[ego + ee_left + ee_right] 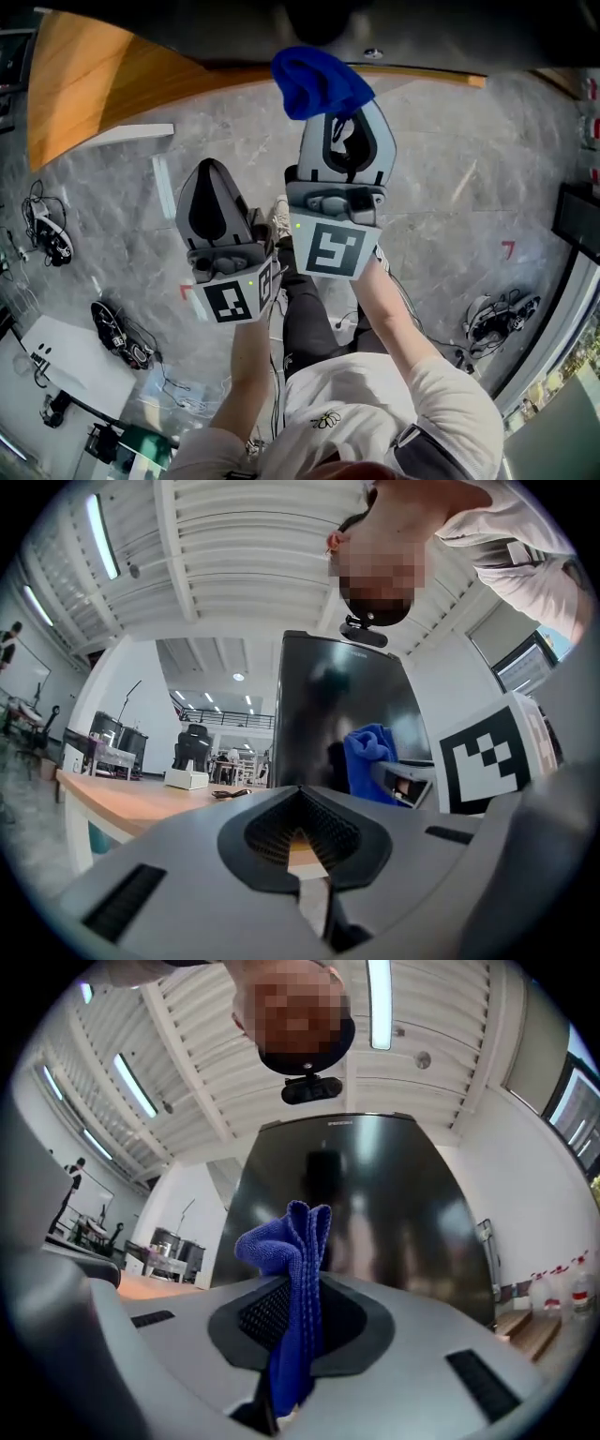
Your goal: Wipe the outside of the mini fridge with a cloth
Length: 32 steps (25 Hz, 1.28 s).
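Two grippers: right gripper [343, 116], jaws clamped on one blue cloth [296, 1269] whose bunched top stands above them; left gripper [212, 169], jaws closed together on nothing, just beside the right. One black mini fridge [384, 1204], upright, directly ahead of both, cloth near its glossy front, contact not discernible. One wooden tabletop [84, 84] to its left

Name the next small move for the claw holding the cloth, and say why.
Probably ease the right claw forward until the blue cloth presses on the black fridge door, then begin wiping: the claw is shut on the cloth and faces the door, but contact isn't evident.
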Each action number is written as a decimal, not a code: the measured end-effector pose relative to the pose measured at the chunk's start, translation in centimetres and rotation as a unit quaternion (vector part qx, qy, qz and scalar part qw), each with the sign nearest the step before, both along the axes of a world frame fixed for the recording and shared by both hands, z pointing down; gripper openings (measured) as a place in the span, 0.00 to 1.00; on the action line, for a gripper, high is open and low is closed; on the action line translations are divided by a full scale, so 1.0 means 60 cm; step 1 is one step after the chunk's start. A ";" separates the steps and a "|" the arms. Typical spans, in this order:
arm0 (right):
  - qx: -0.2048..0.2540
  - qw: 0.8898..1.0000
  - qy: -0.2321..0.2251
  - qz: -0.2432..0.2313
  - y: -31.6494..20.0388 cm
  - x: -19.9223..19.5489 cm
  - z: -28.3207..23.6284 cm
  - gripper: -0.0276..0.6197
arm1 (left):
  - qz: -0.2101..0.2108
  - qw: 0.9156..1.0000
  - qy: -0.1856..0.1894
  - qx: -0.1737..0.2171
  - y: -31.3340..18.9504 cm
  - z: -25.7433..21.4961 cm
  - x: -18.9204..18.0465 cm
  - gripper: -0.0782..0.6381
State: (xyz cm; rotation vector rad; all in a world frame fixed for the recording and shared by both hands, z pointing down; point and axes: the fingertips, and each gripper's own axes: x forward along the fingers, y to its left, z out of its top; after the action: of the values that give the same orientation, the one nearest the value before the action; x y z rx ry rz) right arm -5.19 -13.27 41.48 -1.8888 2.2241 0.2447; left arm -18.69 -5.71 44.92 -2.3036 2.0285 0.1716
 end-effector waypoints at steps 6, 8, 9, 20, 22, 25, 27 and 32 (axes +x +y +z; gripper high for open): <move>0.000 0.999 0.007 -0.046 -0.026 -0.149 0.050 0.14 | -0.014 0.999 -0.001 -0.038 0.033 0.060 -0.093 0.12; -0.007 0.999 0.005 -0.048 -0.037 -0.183 0.063 0.14 | -0.015 0.999 -0.005 -0.046 0.043 0.070 -0.114 0.12; -0.011 0.999 0.004 -0.049 -0.041 -0.198 0.069 0.14 | -0.016 0.999 -0.009 -0.048 0.046 0.072 -0.123 0.12; -0.025 0.998 0.023 -0.049 -0.063 -0.231 0.085 0.14 | -0.049 0.998 -0.008 -0.040 0.049 0.067 -0.176 0.12; -0.026 0.999 0.017 -0.043 -0.062 -0.212 0.085 0.14 | -0.047 0.998 -0.007 -0.043 0.052 0.068 -0.166 0.12; -0.025 0.999 0.024 -0.030 -0.060 -0.175 0.084 0.14 | -0.039 0.998 -0.005 -0.046 0.052 0.070 -0.137 0.12; -0.026 0.999 0.033 -0.023 -0.058 -0.148 0.083 0.14 | -0.029 0.998 -0.003 -0.047 0.049 0.069 -0.111 0.12; -0.027 0.999 0.033 0.003 -0.056 -0.055 0.076 0.14 | 0.000 0.999 -0.002 -0.039 0.032 0.057 -0.032 0.12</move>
State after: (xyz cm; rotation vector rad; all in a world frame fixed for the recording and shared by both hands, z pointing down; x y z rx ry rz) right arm -8.50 -16.60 46.06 -1.9416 2.2902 0.2553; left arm -20.63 -3.79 48.33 -2.3477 2.0700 0.0896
